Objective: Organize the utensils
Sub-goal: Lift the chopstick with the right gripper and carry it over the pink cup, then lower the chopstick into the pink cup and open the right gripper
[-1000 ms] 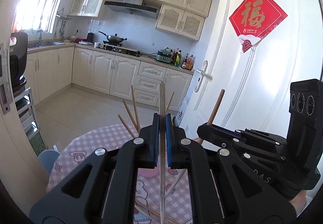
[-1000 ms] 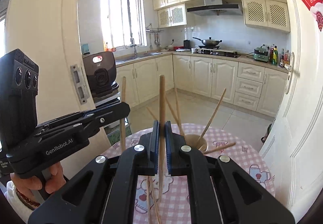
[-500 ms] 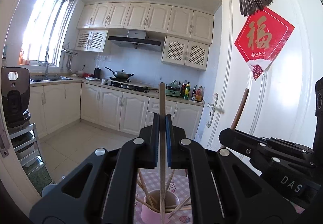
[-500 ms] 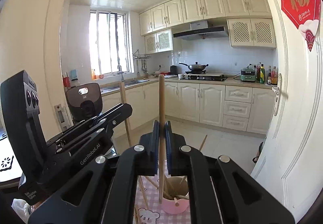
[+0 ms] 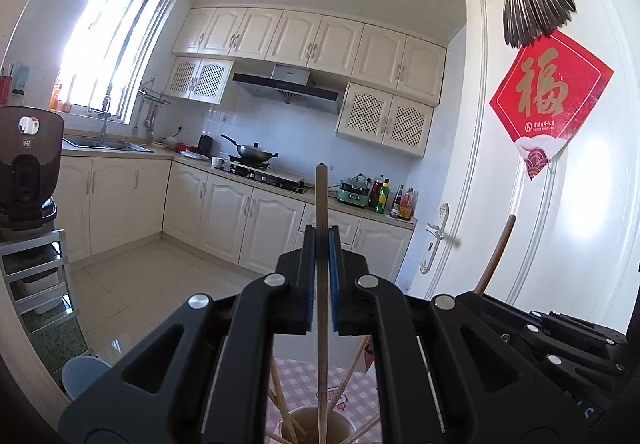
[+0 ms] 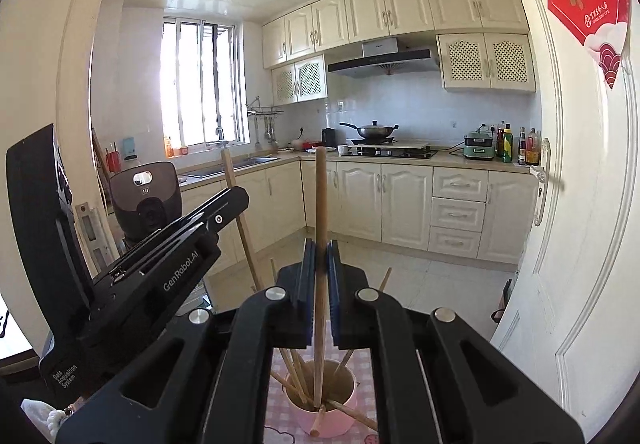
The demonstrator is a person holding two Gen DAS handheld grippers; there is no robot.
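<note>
Wooden and pale, a chopstick (image 6: 320, 244) stands almost upright in the right tool (image 6: 319, 284), whose two blue-lined jaws are clenched on its middle. Its lower end dips into the pink cup (image 6: 326, 410) directly below the tool; its upper end rises well above the jaws. The left tool (image 5: 321, 276) grips a second chopstick (image 5: 321, 284) the same way, long axis near vertical, lower tip reaching down toward the cup's mouth (image 5: 312, 426) at the bottom edge of that view. The cup already holds several other chopsticks (image 6: 294, 372) splayed at loose angles, and one (image 6: 352, 418) lies across its rim and sticks out over the side. Under it is the pink checked cloth (image 6: 282, 410) of the desk.

In the right wrist view the left tool (image 6: 224, 212) appears at the left, higher and tilted, with its stick (image 6: 240, 216) slanting down toward the cup. Both sticks aim at the same opening, and the right one seems the nearer, its tip probably inside the rim already, though the tool's body hides part of the cup. The coming move looks like a straight drop along each stick's length, jaws letting go once the tip is well inside. Beyond lies a cream kitchen, a white door (image 5: 560, 204) close on the right.
</note>
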